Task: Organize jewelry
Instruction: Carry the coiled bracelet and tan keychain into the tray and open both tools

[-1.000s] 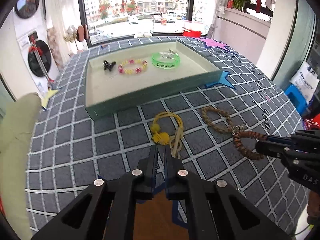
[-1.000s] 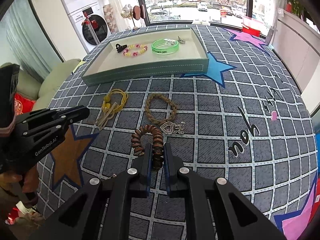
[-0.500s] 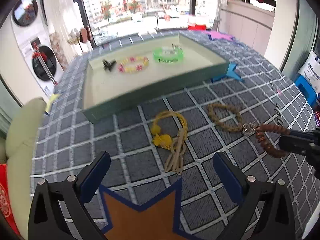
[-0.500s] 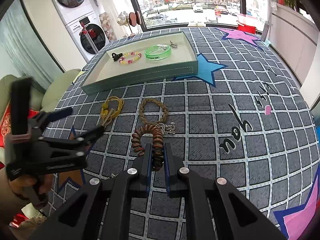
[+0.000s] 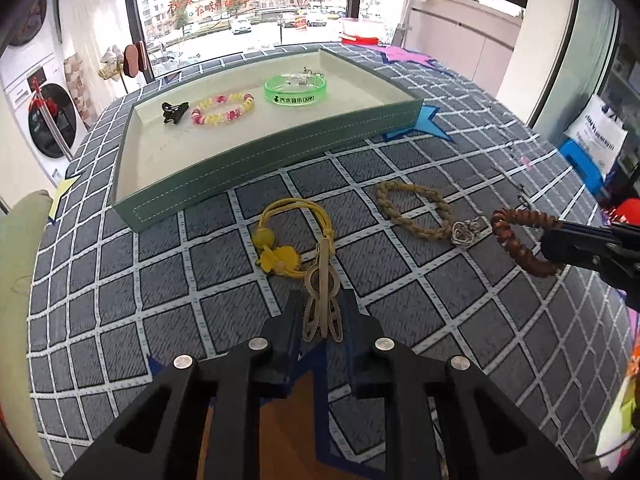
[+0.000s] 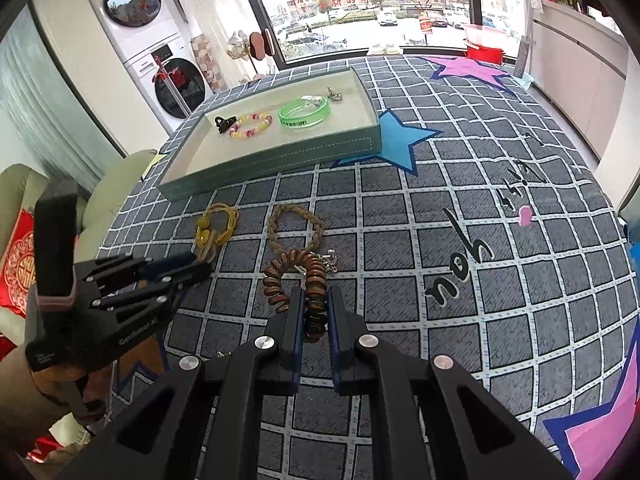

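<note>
A yellow cord ornament (image 5: pixel 288 220) with a beige pendant (image 5: pixel 322 304) lies on the checked cloth. My left gripper (image 5: pixel 322 312) is closing its jaws on that pendant, and the pads touch both its sides. My right gripper (image 6: pixel 314 312) is shut on a brown beaded bracelet (image 6: pixel 316 276), which rests low over the cloth. Between the two pieces lies a braided tan bracelet (image 5: pixel 412 208) with a silver charm (image 5: pixel 464 232). The teal tray (image 5: pixel 280 152) behind holds a black clip (image 5: pixel 174 111), a pink-and-yellow bead bracelet (image 5: pixel 222 110) and a green band (image 5: pixel 296 90).
The cloth has blue (image 6: pixel 400 140) and pink (image 6: pixel 468 70) star patches. A pale green sofa cushion (image 6: pixel 116 184) and a red pillow (image 6: pixel 18 264) border the left side. Stacked washing machines (image 6: pixel 160 48) stand beyond the tray, windows behind them.
The left jaws went from shut to wide open, then closed around the beige pendant. The right gripper kept its hold on the brown bracelet and stayed put.
</note>
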Available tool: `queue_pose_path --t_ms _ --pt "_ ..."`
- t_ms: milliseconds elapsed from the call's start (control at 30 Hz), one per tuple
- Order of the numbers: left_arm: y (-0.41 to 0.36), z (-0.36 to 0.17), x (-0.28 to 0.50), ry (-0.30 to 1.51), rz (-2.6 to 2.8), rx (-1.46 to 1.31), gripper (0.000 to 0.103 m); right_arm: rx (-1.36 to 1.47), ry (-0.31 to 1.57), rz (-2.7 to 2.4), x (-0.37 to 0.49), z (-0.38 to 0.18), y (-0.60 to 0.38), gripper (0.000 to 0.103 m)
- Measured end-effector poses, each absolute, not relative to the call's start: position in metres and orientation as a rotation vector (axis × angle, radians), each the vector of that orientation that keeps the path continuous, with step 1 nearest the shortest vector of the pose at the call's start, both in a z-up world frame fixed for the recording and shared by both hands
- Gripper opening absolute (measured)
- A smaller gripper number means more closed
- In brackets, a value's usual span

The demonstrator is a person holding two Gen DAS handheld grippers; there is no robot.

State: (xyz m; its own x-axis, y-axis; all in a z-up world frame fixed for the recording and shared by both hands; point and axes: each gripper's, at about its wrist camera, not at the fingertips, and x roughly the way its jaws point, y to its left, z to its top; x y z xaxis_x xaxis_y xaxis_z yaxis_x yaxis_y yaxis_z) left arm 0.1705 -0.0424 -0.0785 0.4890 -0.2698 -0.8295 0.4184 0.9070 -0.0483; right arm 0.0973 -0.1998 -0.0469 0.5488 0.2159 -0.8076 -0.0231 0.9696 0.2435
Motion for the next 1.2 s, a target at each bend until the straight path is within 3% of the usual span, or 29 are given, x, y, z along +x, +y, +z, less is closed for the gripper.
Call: queue_pose_path --t_ms 600,900,1200 --pt "-0.002 -0.013 0.207 0.85 -0.396 0.033 0.032 0.236 0.93 0.16 0.16 -0.008 -0.203 0.012" --pt "0.013 -0.008 0.268 0.853 -0.329 -0.011 0.032 0.246 0.931 0.161 0.233 0.002 -0.2 0.012" --pt "0.021 -0.032 0.326 0.934 -0.298 -0.012 0.032 0.196 1.026 0.129 0.292 -0.029 -0.193 0.012"
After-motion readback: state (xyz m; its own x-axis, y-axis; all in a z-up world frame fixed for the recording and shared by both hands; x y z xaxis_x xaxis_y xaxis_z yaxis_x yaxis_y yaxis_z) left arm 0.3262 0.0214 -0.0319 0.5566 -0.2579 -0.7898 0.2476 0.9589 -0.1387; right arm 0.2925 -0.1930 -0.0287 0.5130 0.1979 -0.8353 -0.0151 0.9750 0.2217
